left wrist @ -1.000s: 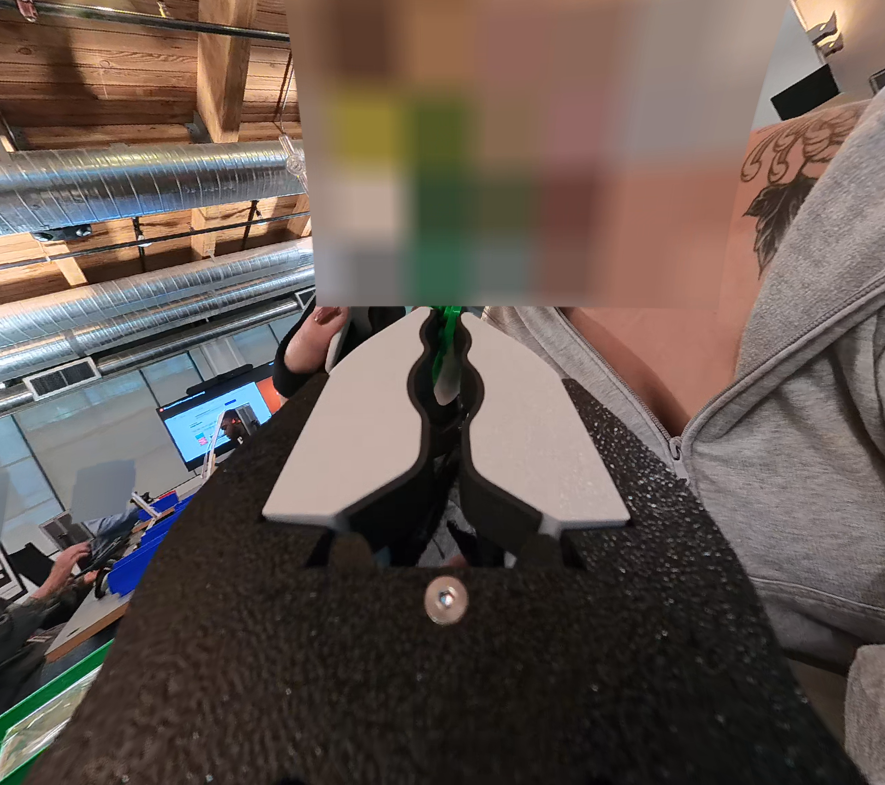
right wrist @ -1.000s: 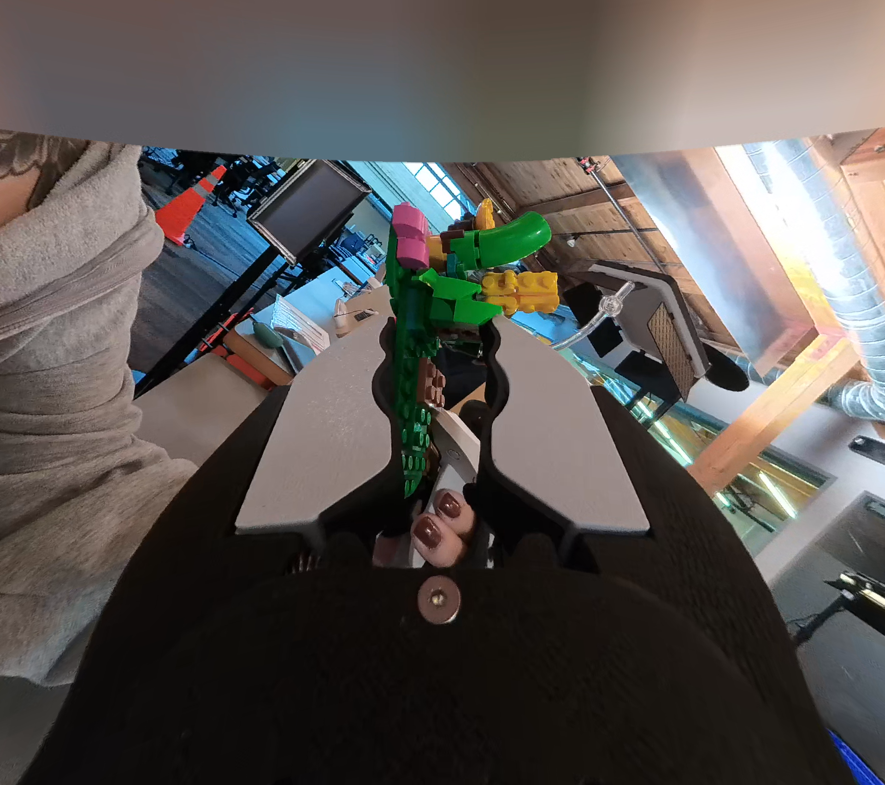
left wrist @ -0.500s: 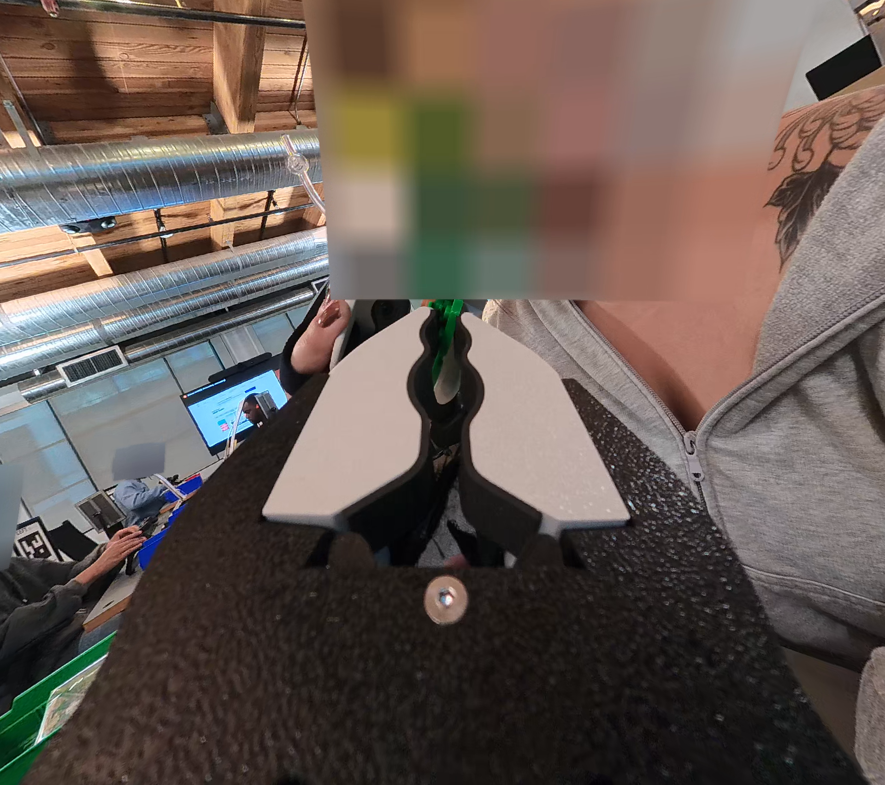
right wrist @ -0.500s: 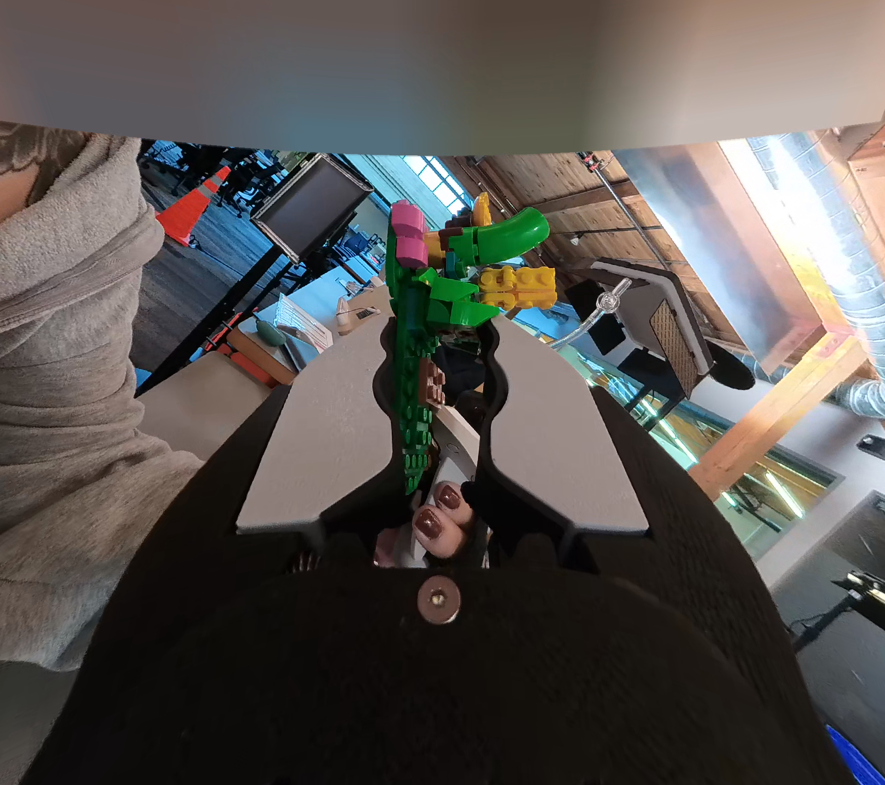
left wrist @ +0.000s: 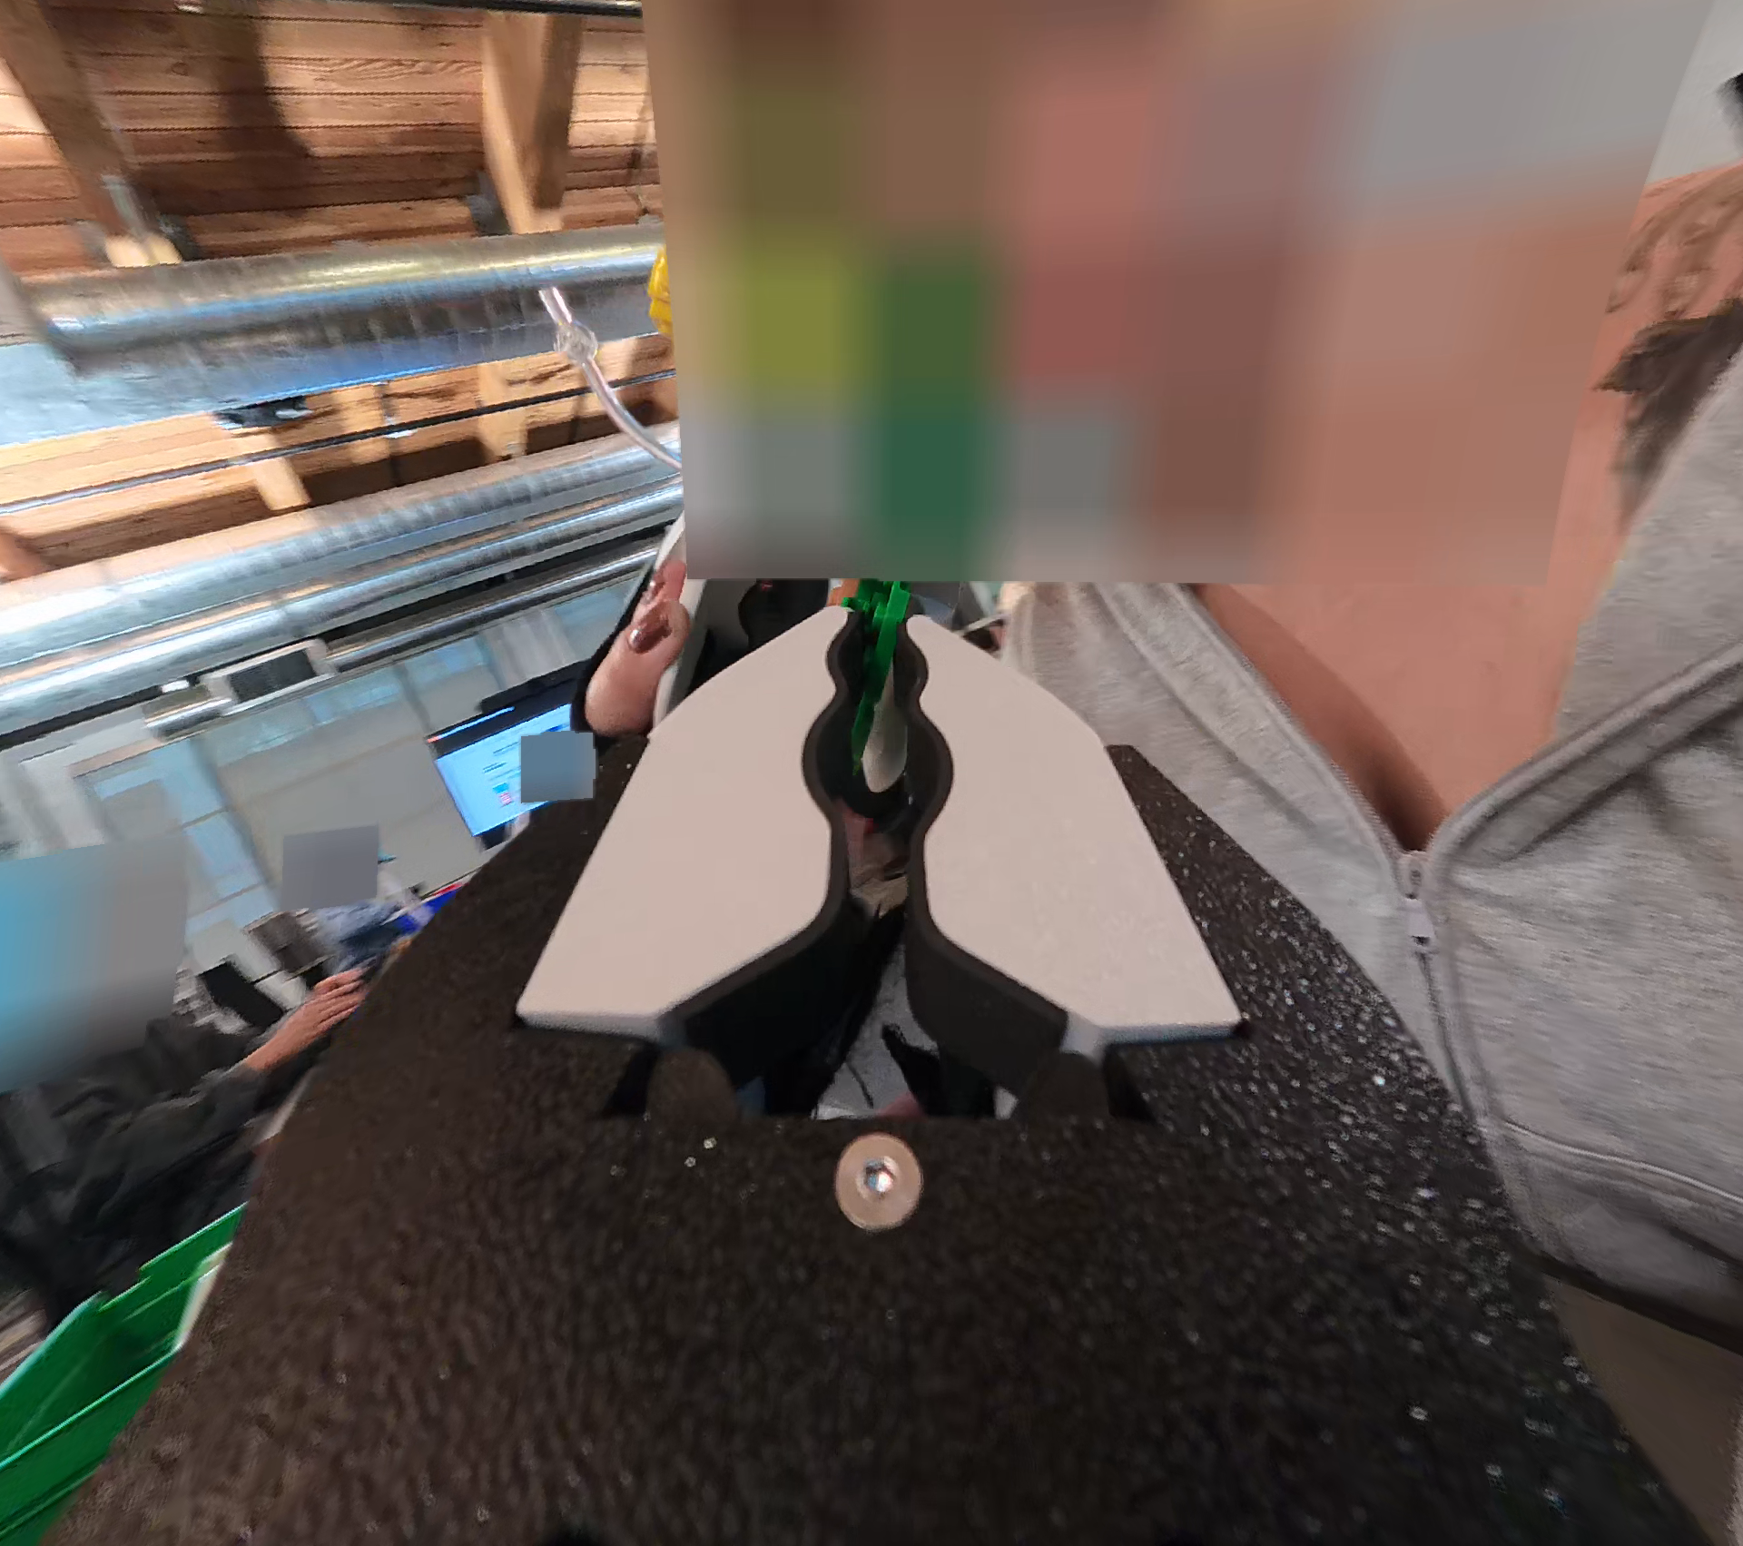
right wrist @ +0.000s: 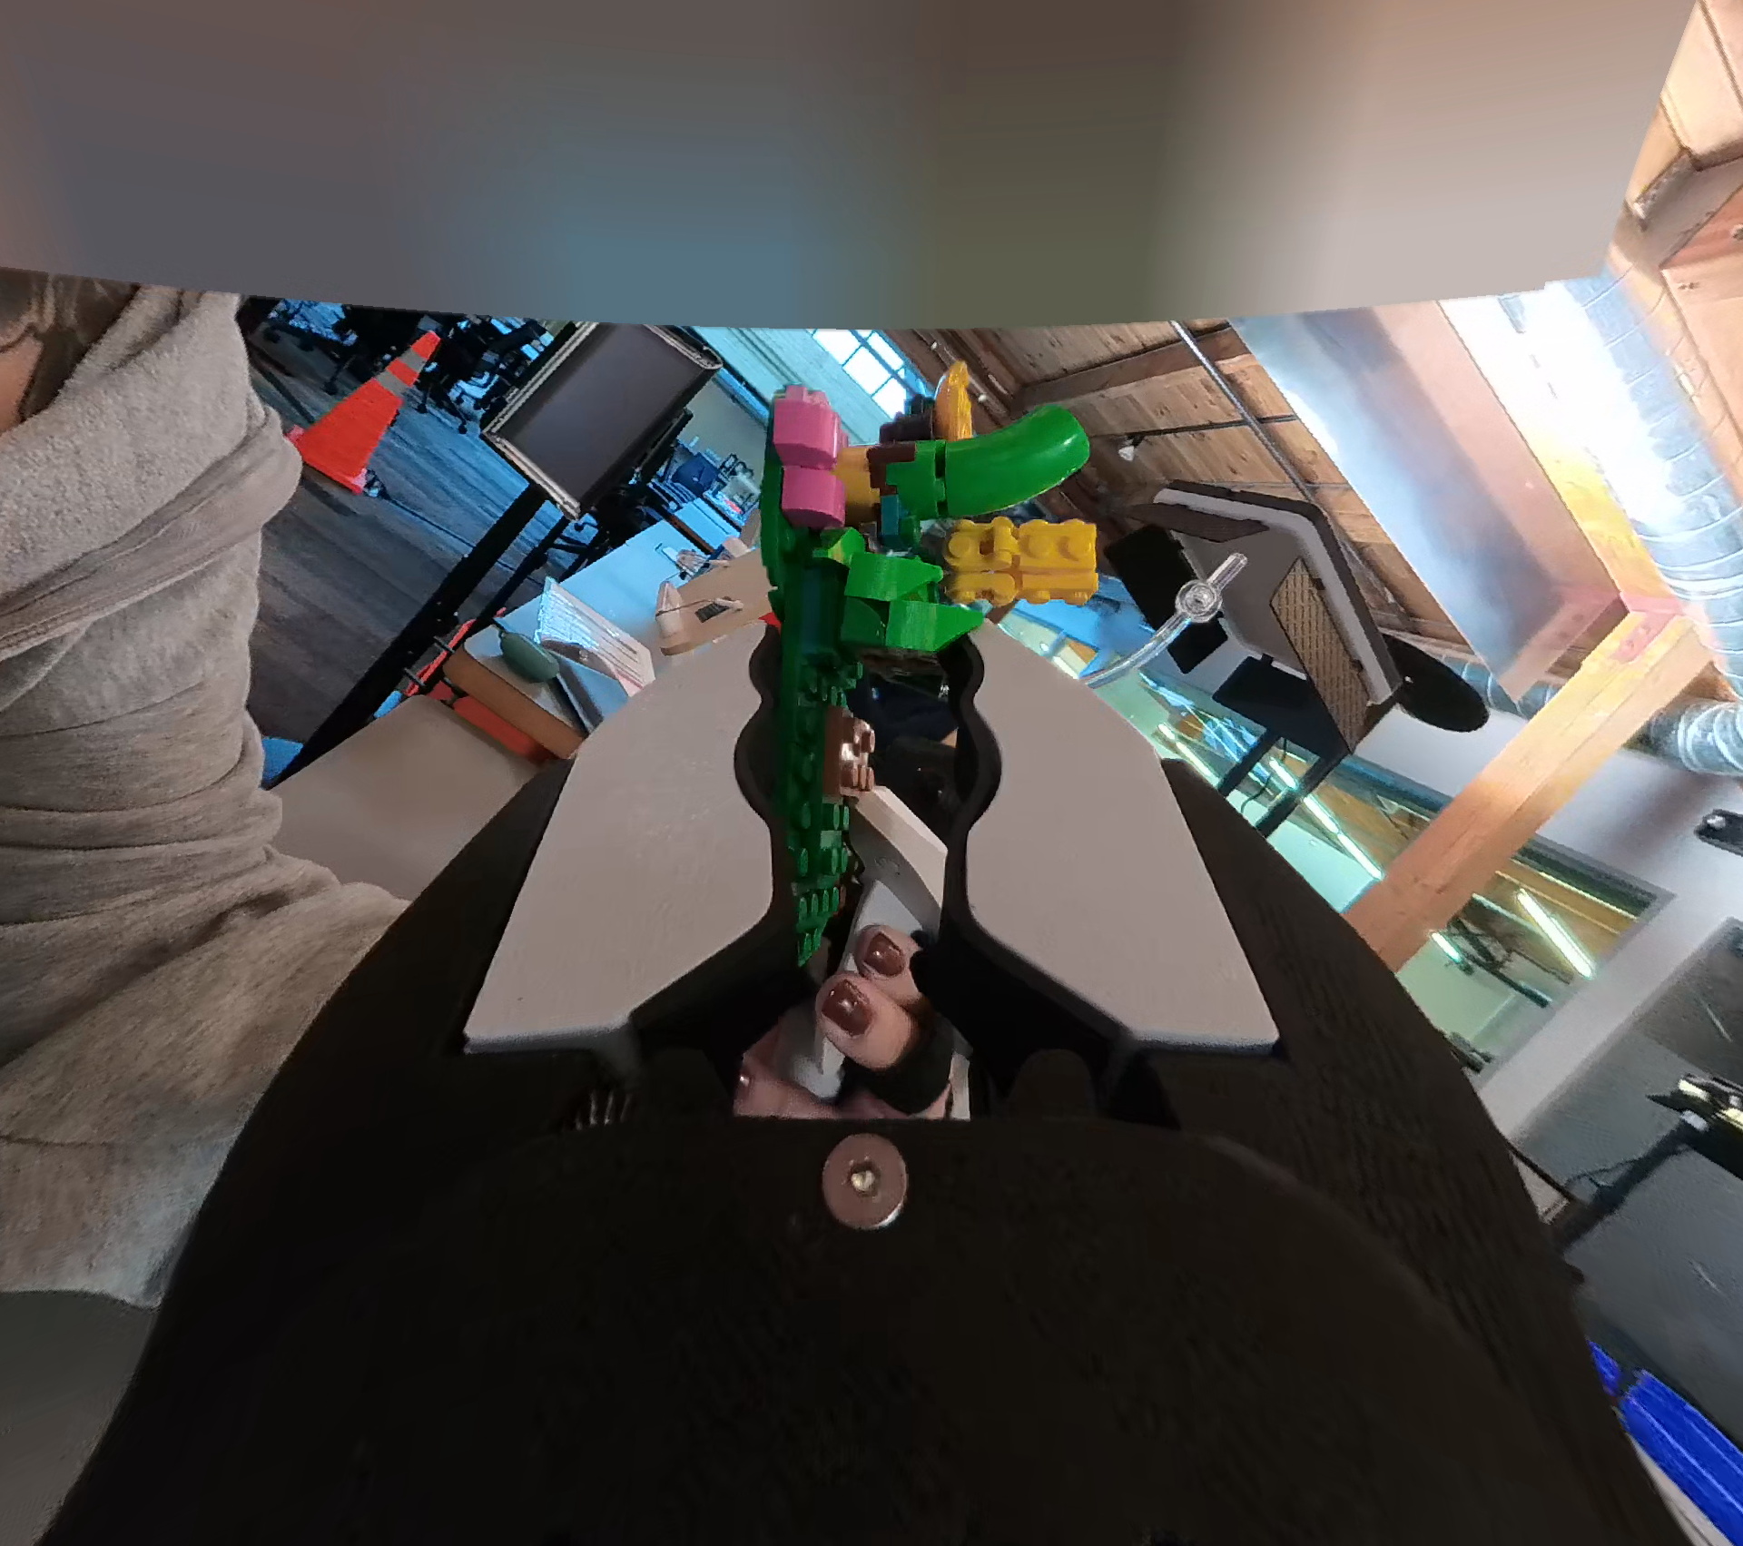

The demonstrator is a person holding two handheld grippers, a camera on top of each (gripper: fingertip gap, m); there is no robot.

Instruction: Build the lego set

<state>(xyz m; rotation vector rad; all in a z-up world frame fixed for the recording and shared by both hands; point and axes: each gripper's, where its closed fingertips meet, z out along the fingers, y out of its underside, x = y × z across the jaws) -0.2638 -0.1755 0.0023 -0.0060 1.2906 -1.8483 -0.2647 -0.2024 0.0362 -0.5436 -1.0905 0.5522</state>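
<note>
A brick build (right wrist: 896, 558) stands on a green plate (right wrist: 811, 746). It carries pink bricks (right wrist: 806, 463), a curved green piece (right wrist: 1000, 458), yellow bricks (right wrist: 1023, 558) and a brown brick (right wrist: 854, 751). My right gripper (right wrist: 868, 642) is shut on it, one pad on the plate's back and the other on the green wedge bricks. My left gripper (left wrist: 872, 619) is shut on the thin edge of the same green plate (left wrist: 872, 680), seen edge-on. The rest of the build is hidden by a blurred patch there. The left gripper's white finger (right wrist: 896, 840) and a hand (right wrist: 868, 1001) show between my right jaws.
A person in a grey hoodie (left wrist: 1603, 840) is close on the right, and shows on the left in the right wrist view (right wrist: 113, 652). A green bin (left wrist: 75, 1359) is at lower left. An orange cone (right wrist: 363, 416) and a dark monitor (right wrist: 604, 407) stand behind. Silver ducts (left wrist: 330, 312) run overhead.
Both grippers keep their hold on the build. The background has drifted slightly in both views as the grippers and build moved together a little.
</note>
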